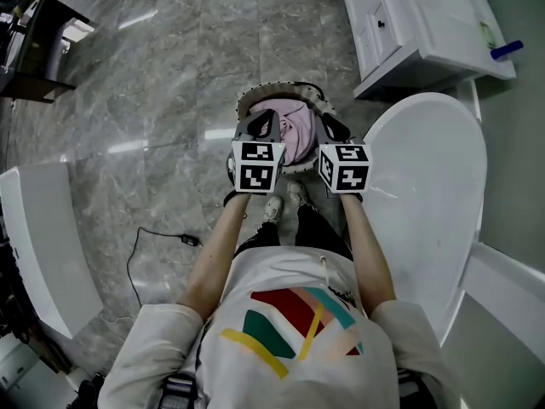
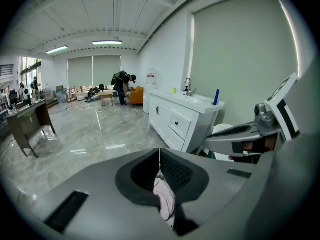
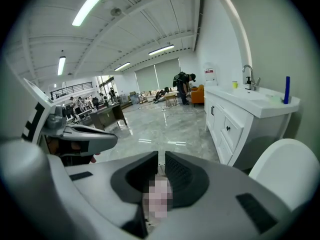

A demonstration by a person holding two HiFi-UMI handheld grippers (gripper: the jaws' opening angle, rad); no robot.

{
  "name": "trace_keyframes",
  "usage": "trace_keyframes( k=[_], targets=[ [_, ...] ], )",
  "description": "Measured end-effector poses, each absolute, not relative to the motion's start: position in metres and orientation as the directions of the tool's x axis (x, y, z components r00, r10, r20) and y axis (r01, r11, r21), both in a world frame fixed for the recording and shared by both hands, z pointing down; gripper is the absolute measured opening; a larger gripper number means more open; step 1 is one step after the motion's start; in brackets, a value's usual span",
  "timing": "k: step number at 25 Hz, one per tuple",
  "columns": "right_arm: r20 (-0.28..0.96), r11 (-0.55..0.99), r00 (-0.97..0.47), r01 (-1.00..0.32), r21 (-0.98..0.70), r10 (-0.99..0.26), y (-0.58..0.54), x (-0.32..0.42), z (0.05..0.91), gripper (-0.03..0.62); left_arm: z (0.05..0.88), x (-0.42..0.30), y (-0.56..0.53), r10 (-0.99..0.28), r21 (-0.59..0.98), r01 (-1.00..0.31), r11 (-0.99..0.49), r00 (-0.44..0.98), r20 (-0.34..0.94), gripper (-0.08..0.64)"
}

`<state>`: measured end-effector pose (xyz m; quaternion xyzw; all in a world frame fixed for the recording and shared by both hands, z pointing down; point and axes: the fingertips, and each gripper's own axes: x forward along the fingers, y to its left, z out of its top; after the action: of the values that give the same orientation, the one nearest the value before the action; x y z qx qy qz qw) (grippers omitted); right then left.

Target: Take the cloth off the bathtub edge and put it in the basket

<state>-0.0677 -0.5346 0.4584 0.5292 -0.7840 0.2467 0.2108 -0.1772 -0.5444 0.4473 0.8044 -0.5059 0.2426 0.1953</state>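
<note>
Both the left gripper (image 2: 159, 156) and the right gripper (image 3: 161, 159) pinch the cloth (image 1: 296, 135) above the basket (image 1: 255, 97), so lower it well inside before releasing.

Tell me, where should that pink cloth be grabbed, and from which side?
By its top edge, coming in level from the near side. The pink cloth is limp and hangs, so a bunched fold pinches easily, as the left hand-held gripper and right hand-held gripper show.
</note>
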Motion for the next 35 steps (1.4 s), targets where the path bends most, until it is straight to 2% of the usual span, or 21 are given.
trace_keyframes(
  k=[8,15,21,27,35],
  targets=[
    [0.449,0.339,-0.354,-0.934,-0.116,-0.820,-0.556,-0.068,0.376,0.028,0.379,-0.178,-0.561,-0.792,0.056,-0.908,-0.415,0.391,0.470,0.018],
    [0.250,0.359,-0.358,-0.932,-0.043,-0.900,-0.549,-0.072,0.273,0.023,0.289,-0.187,-0.555,-0.864,0.056,-0.917,-0.394,0.390,0.317,0.018],
    [0.103,0.403,-0.403,-0.915,-0.024,-0.910,-0.521,-0.081,0.203,0.015,0.230,-0.200,-0.533,-0.908,0.034,-0.935,-0.353,0.351,0.231,0.018],
    [0.081,0.421,-0.419,-0.907,0.022,-0.905,-0.497,-0.089,0.187,0.012,0.206,-0.207,-0.514,-0.927,0.031,-0.943,-0.330,0.330,0.178,0.018],
    [0.110,0.430,-0.424,-0.902,0.034,-0.899,-0.490,-0.089,0.191,0.012,0.204,-0.205,-0.504,-0.929,0.048,-0.945,-0.323,0.326,0.177,0.018]
  ],
)
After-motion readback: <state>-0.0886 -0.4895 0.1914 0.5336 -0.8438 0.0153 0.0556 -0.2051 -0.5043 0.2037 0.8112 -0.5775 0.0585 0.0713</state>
